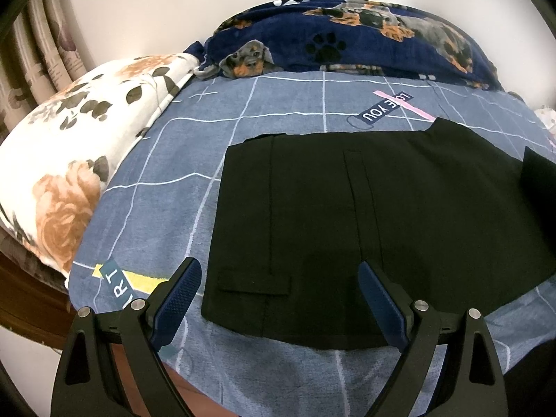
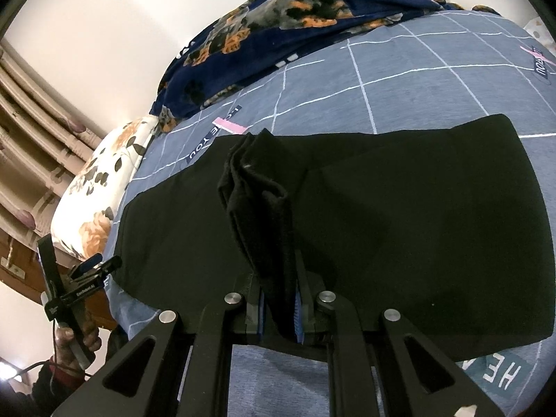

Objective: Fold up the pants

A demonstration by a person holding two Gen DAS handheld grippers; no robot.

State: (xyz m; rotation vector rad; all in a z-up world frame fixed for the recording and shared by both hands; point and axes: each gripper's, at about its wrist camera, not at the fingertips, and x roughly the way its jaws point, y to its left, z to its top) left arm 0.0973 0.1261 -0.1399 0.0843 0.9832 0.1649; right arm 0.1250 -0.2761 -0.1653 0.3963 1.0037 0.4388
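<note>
While the black pants [image 1: 347, 215] lay flat on the bed [image 1: 166, 180], laid leg over leg by the look of it, your right tongs [image 2: 278, 309] were clamped on a bunched fold of them, lifted above the rest. Your left tongs [image 1: 278, 299] were spread wide, empty, hovering at the near edge by the waistband end, beside the floral pillow [image 1: 80, 160]. Lengthwise fold looked done; I'd say the crosswise fold was only started, with smoothing and a final fold left
</note>
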